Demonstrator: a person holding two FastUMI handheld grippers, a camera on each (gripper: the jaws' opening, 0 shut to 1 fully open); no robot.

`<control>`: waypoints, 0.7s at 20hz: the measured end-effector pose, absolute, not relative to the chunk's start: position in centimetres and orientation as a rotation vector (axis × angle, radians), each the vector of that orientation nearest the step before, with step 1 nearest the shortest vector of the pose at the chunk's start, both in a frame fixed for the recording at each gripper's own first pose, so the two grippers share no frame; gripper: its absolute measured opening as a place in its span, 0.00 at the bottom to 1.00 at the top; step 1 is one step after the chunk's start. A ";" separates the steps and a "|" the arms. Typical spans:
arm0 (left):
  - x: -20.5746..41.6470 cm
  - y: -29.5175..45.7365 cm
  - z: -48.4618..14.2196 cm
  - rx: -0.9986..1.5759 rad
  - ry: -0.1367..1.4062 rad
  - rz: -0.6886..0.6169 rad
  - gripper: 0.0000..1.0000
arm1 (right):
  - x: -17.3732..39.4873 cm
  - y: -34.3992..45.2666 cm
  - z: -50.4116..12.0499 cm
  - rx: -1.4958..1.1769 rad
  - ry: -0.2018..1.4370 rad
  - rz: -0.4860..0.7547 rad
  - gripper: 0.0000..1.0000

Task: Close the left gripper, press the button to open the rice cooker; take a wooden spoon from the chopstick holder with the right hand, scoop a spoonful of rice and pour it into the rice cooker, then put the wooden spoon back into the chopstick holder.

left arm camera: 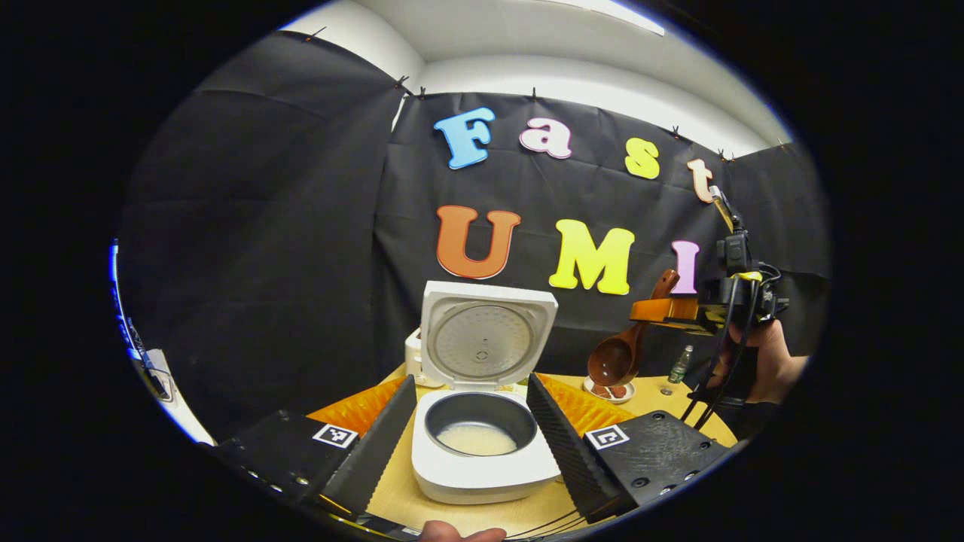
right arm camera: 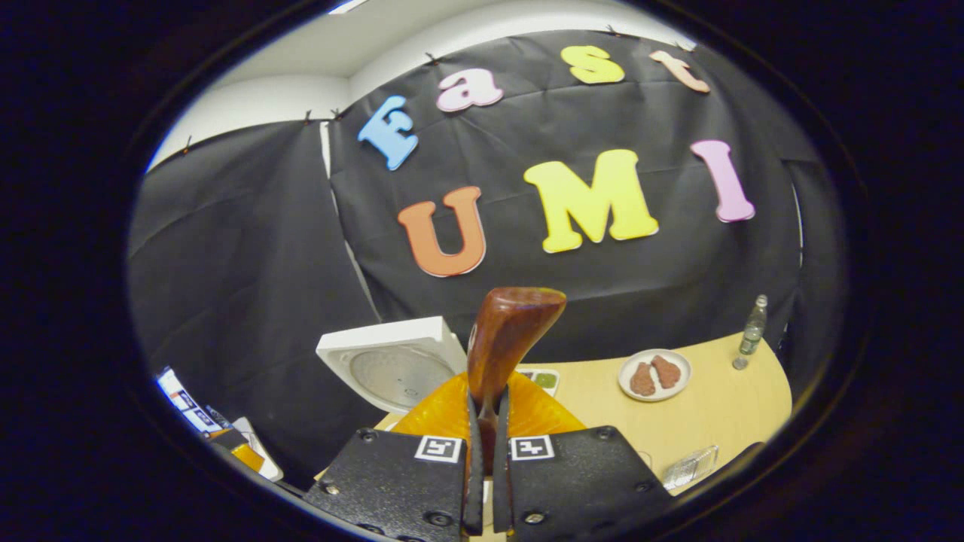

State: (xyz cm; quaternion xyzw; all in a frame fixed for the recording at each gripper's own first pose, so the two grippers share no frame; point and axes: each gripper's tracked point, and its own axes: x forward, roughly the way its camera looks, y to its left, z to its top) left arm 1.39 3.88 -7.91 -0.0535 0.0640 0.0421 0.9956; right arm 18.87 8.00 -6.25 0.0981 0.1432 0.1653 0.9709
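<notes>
The white rice cooker (left arm camera: 482, 470) stands with its lid (left arm camera: 486, 339) raised upright, and pale rice lies in the dark inner pot (left arm camera: 479, 430). My left gripper (left arm camera: 471, 380) is open, its fingers spread on either side of the pot. My right gripper (left arm camera: 666, 310), held by a hand, hovers above the table to the cooker's right. It is shut on the handle of the wooden spoon (left arm camera: 614, 360), whose bowl hangs down over the plate. In the right gripper view, the gripper (right arm camera: 488, 403) clamps the spoon (right arm camera: 512, 324), and the cooker's lid (right arm camera: 392, 361) shows at the left.
A small plate with brown food pieces (right arm camera: 654, 374) and a little bottle (right arm camera: 751, 331) stand at the back right of the wooden table (right arm camera: 700, 421). A clear ribbed object (right arm camera: 689, 467) lies near the table's front edge. A white object (left arm camera: 413, 354) sits behind the cooker's left side.
</notes>
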 end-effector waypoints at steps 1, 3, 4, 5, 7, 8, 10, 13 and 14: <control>1.6 3.1 -7.9 -0.110 0.129 0.064 0.94 | 18.5 5.8 -5.9 0.218 0.285 0.303 0.10; 2.1 1.6 -7.7 -0.108 0.126 0.032 0.95 | 17.7 1.8 -5.5 0.244 0.274 0.243 0.10; 2.4 1.1 -7.6 -0.106 0.124 0.019 0.94 | 17.4 0.0 -5.4 0.248 0.270 0.214 0.10; 2.7 0.6 -7.6 -0.106 0.126 0.009 0.94 | 17.0 -1.9 -5.6 0.246 0.267 0.186 0.10; 3.2 -0.2 -7.4 -0.106 0.130 -0.006 0.95 | 16.3 -5.2 -6.1 0.241 0.269 0.137 0.10; 3.5 -0.5 -7.5 -0.106 0.133 -0.011 0.94 | 15.9 -6.6 -6.5 0.242 0.272 0.113 0.11; 4.0 -1.2 -7.5 -0.106 0.141 -0.024 0.94 | 15.5 -9.5 -7.5 0.249 0.282 0.063 0.11; 4.8 -1.6 -7.5 -0.092 0.153 -0.028 0.94 | 15.5 -13.3 -9.4 0.236 0.291 -0.010 0.10; 4.9 -1.8 -7.6 -0.091 0.155 -0.028 0.94 | 15.7 -14.6 -10.5 0.214 0.299 -0.037 0.10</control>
